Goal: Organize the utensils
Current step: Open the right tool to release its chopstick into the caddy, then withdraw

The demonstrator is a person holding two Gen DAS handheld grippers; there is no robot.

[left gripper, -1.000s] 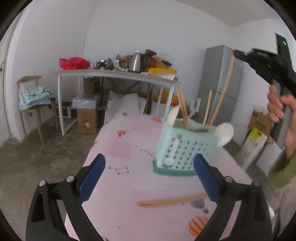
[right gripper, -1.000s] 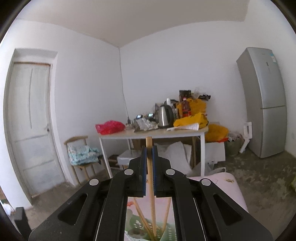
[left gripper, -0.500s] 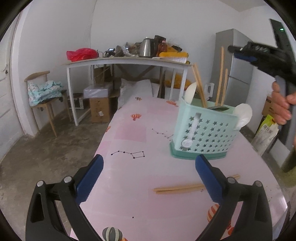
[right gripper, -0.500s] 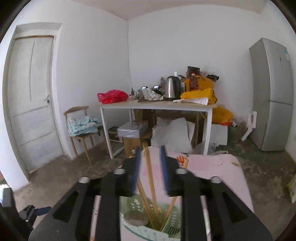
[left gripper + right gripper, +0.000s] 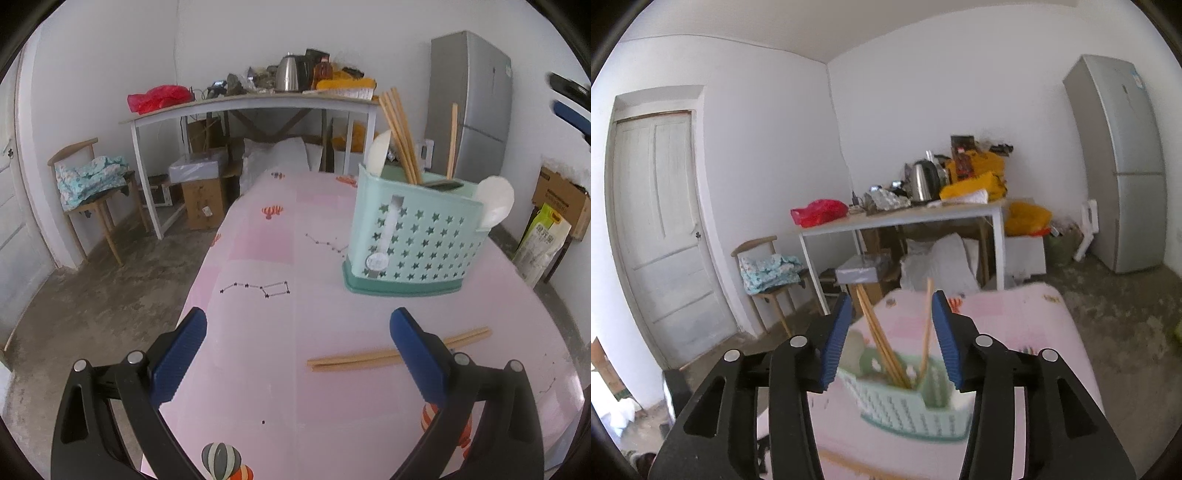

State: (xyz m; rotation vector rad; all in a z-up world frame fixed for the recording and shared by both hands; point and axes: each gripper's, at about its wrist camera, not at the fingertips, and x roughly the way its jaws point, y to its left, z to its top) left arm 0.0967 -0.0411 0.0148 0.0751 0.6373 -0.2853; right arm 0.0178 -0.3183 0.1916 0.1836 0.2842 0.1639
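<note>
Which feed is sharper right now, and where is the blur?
Left wrist view is sharp: mint star-punched utensil caddy and wooden chopsticks on the pink tablecloth are crisp. Right wrist view smears the caddy; the background stays clearer. Both bend at the fisheye edges.

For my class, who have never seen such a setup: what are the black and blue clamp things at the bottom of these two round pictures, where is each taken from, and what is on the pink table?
They are hand-held grippers, one in each of a person's hands, each carrying a wide-angle camera that looks along its two blue-padded fingers. One picture looks out from the left gripper, the other from the right gripper. On the pink tablecloth stands a mint green utensil holder with chopsticks and white spoons standing in it. Two loose chopsticks lie flat in front of the left gripper. Both grippers are open and hold nothing; the right one's jaws have just been opening, above the holder.
</note>
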